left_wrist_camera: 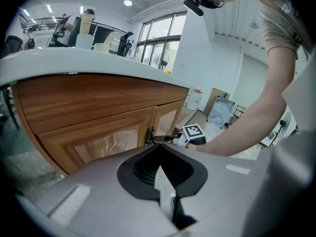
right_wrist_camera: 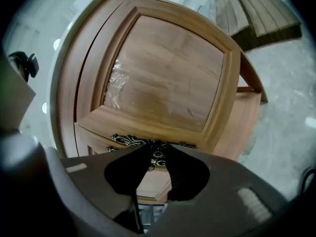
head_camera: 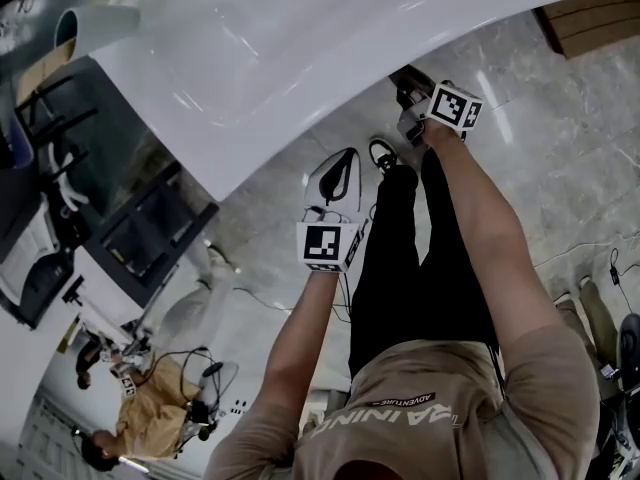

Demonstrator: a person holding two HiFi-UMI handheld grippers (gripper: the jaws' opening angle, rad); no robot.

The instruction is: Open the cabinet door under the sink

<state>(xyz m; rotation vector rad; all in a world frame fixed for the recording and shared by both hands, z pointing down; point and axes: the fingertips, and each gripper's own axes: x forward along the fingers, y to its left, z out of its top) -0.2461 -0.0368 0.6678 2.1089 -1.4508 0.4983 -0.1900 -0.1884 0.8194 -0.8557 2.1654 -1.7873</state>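
Beneath the white sink (head_camera: 250, 58), the right tool (right_wrist_camera: 155, 149) pinches the ornate metal handle (right_wrist_camera: 127, 141) at the edge of the cabinet door (right_wrist_camera: 168, 73), seemingly placed to pull it open; the left tool (left_wrist_camera: 159, 147) hangs back, clenched and empty.

The cabinet door (right_wrist_camera: 168, 83) is warm honey-brown wood with a fine grain, and its handle (right_wrist_camera: 123, 139) is dark metal in a lacy scroll pattern. The right tongs (right_wrist_camera: 155, 148) and left tongs (left_wrist_camera: 159, 145) are grey with black ribbed pads (right_wrist_camera: 187, 174), and their marker cubes (head_camera: 457, 107) bear black-and-white squares. The sink (head_camera: 300, 58) is glossy white, the floor (head_camera: 560, 138) grey marbled stone.
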